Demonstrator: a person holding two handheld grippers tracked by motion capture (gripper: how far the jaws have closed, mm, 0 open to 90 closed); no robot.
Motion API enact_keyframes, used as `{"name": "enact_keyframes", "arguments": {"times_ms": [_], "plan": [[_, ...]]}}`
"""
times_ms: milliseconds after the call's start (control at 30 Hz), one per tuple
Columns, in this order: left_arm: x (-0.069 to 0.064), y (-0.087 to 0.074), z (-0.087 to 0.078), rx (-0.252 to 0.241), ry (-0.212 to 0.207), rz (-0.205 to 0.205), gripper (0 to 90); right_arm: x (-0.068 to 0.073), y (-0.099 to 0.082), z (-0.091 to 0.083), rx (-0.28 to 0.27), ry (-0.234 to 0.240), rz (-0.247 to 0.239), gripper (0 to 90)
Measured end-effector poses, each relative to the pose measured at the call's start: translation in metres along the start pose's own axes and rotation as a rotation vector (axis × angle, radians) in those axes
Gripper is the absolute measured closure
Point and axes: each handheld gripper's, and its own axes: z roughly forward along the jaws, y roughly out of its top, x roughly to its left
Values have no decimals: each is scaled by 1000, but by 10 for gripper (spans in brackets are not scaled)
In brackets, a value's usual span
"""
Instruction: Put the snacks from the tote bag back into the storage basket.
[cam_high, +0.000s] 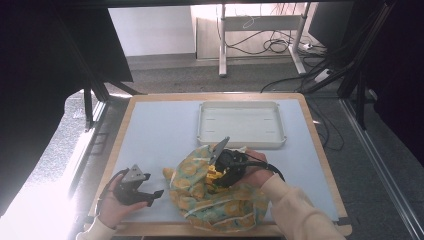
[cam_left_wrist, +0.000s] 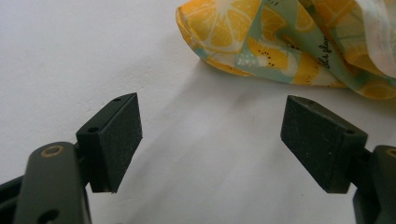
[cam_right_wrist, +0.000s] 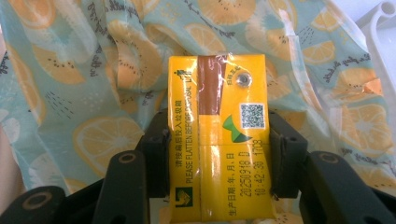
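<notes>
A yellow drink carton (cam_right_wrist: 219, 135) sits between the two black jaws of my right gripper (cam_right_wrist: 219, 158), and both pads press on its sides, so the gripper is shut on it. In the high view the right gripper (cam_high: 220, 172) lies over a crumpled cloth bag (cam_high: 215, 200) printed with orange slices, with a bit of the yellow carton (cam_high: 214, 174) showing at its tips. My left gripper (cam_high: 152, 196) rests on the mat to the left of the bag, held in a hand. Its jaws stand wide apart in the left gripper view (cam_left_wrist: 210, 140) with nothing between them; the bag's corner (cam_left_wrist: 261, 42) lies ahead.
A shallow white tray (cam_high: 241, 141) lies on the pale mat (cam_high: 155, 135) behind the bag. The table's wooden rim (cam_high: 320, 145) frames the mat. Dark stands, desk legs and cables fill the floor beyond the far edge.
</notes>
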Motion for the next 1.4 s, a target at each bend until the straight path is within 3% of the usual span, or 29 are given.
{"name": "enact_keyframes", "arguments": {"times_ms": [467, 1400], "plan": [[0, 0, 0, 2, -1, 0, 206, -1, 4, -23, -55, -23, -3, 516], [1, 0, 1, 3, -2, 1, 207, -8, 12, -46, -92, -23, 5, 518]]}}
